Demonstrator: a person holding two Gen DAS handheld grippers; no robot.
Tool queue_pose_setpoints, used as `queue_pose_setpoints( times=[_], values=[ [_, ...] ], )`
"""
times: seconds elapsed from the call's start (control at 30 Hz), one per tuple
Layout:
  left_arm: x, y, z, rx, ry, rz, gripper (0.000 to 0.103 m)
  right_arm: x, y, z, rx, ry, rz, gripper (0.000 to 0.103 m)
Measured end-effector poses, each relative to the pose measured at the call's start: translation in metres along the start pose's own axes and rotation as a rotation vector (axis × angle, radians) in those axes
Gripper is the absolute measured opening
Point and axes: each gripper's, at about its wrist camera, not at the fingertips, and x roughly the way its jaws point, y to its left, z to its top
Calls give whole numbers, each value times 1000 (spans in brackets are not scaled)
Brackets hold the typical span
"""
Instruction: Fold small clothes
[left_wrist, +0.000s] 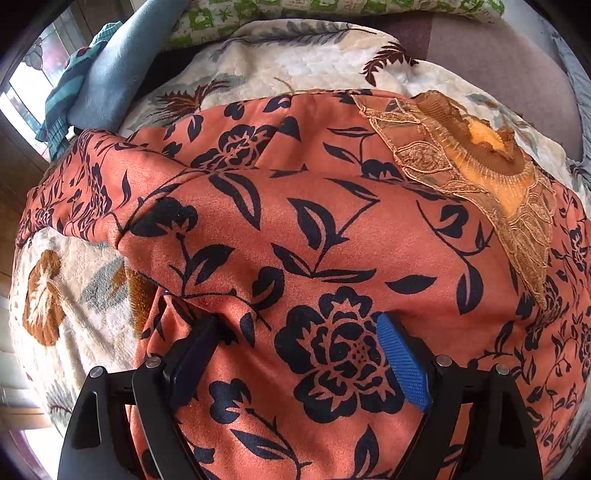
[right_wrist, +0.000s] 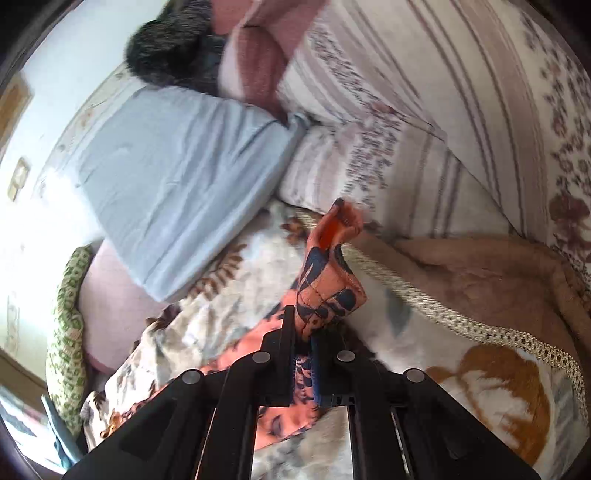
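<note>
An orange garment (left_wrist: 332, 236) with a dark blue flower print lies spread over a cream leaf-patterned blanket (left_wrist: 74, 302). Its brown lace neckline (left_wrist: 476, 166) is at the upper right. My left gripper (left_wrist: 297, 321) hovers close over the cloth, pointing steeply down. It is open, with the blue pad (left_wrist: 404, 363) and the dark finger (left_wrist: 194, 354) wide apart and nothing pinched between them. In the right wrist view my right gripper (right_wrist: 306, 330) is shut on a corner of the orange garment (right_wrist: 328, 280). That corner stands up in a fold above the blanket (right_wrist: 229, 295).
A light blue pillow (right_wrist: 177, 184) and striped floral bedding (right_wrist: 424, 129) lie behind the garment. A brown blanket with a woven trim (right_wrist: 498, 280) is at the right. Green patterned fabric (left_wrist: 295, 11) and blue and teal cloth (left_wrist: 96, 81) are piled at the far edge by a window.
</note>
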Motion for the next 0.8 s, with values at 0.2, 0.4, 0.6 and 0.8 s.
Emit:
queue_pose_setpoints(
  times=[0.2,0.4,0.6,0.8],
  values=[
    [-32,23,-13,5,-42,-94,85,-28,150,-49,-210,45,245,5],
    [-64,72,-34,3,-74,-145,85,-23,297,-154,-359,182,464,6],
    [-93,116,-62,-9,-123,-120,85,19,396,-306,-432,446,533,6],
    [-99,150,-75,-81,-121,-153,85,47,440,-427,-628,590,345,22]
  ],
)
